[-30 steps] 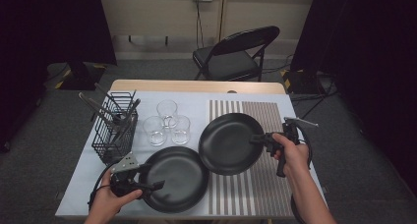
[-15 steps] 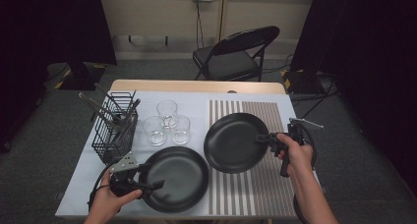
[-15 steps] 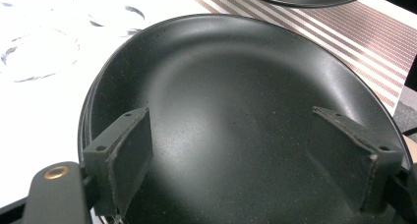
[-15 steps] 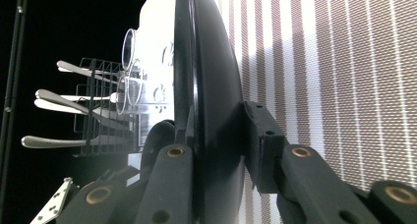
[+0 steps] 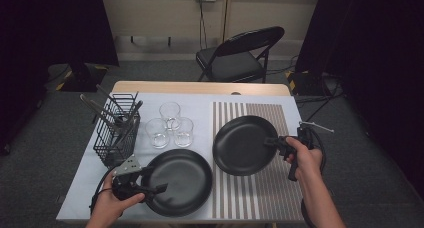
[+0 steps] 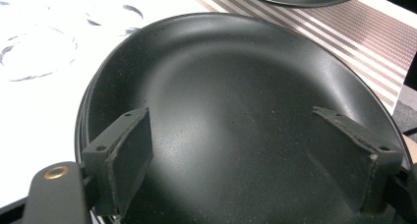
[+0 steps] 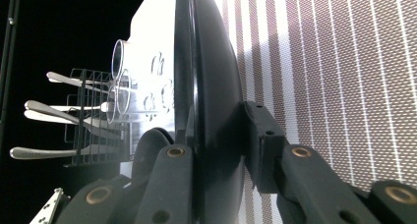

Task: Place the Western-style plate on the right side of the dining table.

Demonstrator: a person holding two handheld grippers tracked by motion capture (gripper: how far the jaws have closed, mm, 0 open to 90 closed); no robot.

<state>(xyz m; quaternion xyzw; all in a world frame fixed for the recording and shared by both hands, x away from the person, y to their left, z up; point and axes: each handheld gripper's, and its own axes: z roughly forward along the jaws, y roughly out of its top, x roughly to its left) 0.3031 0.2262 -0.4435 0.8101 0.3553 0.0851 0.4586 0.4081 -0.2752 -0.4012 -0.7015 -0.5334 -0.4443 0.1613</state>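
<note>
With the right gripper point(image 5: 278, 143) jaws pinching the rim of the raised black pan point(image 5: 243, 145) above the striped mat point(image 5: 280, 198), and the left gripper point(image 5: 150, 188) jaws spread over the near pan point(image 5: 180, 180), the thin rim grip may slip, dropping the pan.

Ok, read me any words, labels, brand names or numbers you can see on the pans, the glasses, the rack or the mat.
None: no readable text in any view.
Black pan on the white cloth: plain, no mark visible.
Black pan over the striped mat: plain, no mark visible.
Three glasses: clear, unprinted.
Wire rack: no tag visible.
Striped mat: stripes only.
</note>
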